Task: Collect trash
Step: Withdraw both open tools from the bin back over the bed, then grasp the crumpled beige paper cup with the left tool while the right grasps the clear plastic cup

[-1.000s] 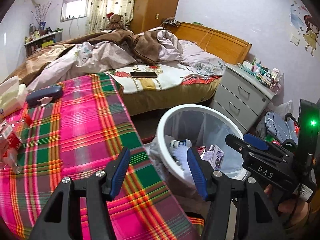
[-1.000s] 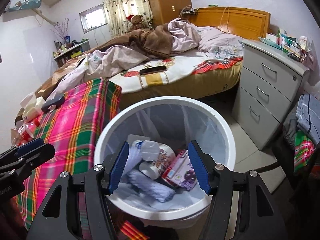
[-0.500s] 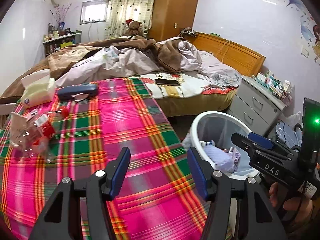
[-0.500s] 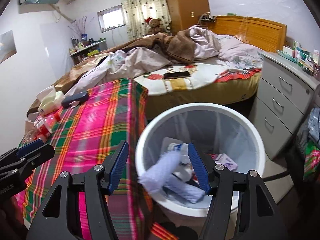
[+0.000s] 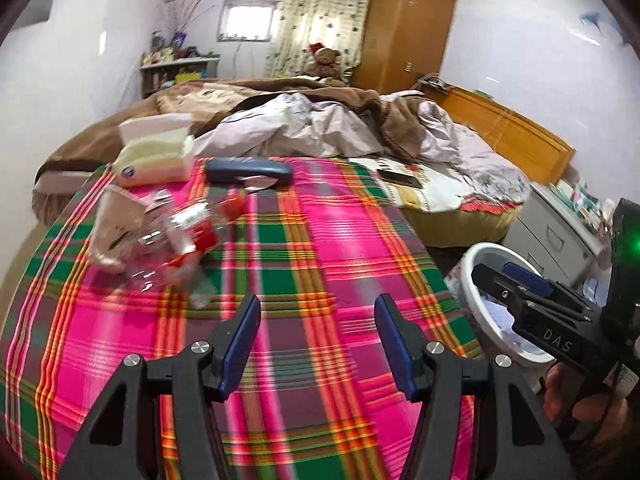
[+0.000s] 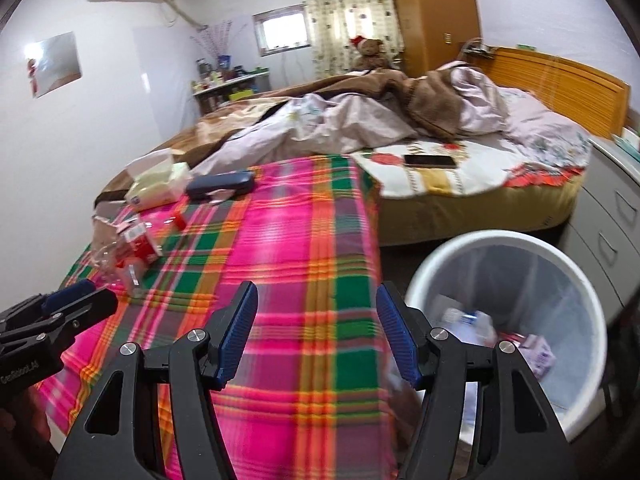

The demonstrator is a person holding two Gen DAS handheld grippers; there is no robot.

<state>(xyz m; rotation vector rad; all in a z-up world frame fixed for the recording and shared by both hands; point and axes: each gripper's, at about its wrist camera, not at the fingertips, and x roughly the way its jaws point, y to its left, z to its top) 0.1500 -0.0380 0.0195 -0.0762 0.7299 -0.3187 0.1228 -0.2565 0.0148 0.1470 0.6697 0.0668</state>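
Observation:
A pile of trash, clear plastic bottles with red labels and caps [image 5: 176, 240], lies on the plaid tablecloth [image 5: 320, 264] to my left; it also shows in the right wrist view [image 6: 128, 252]. A white trash bin [image 6: 508, 320] with several items inside stands on the floor right of the table; its rim shows in the left wrist view [image 5: 488, 256]. My left gripper [image 5: 316, 340] is open and empty over the table. My right gripper [image 6: 316, 340] is open and empty over the table's right edge, beside the bin.
A tissue pack [image 5: 156, 156] and a dark blue case [image 5: 248, 170] lie at the table's far end. Behind is a bed [image 6: 440, 128] with a phone [image 6: 430, 160]. A grey drawer unit [image 6: 612, 208] stands right of the bin.
Both grippers have swung left, from over the bin to over the table. The bottle pile has come closer to the left gripper. Both stay open and empty.

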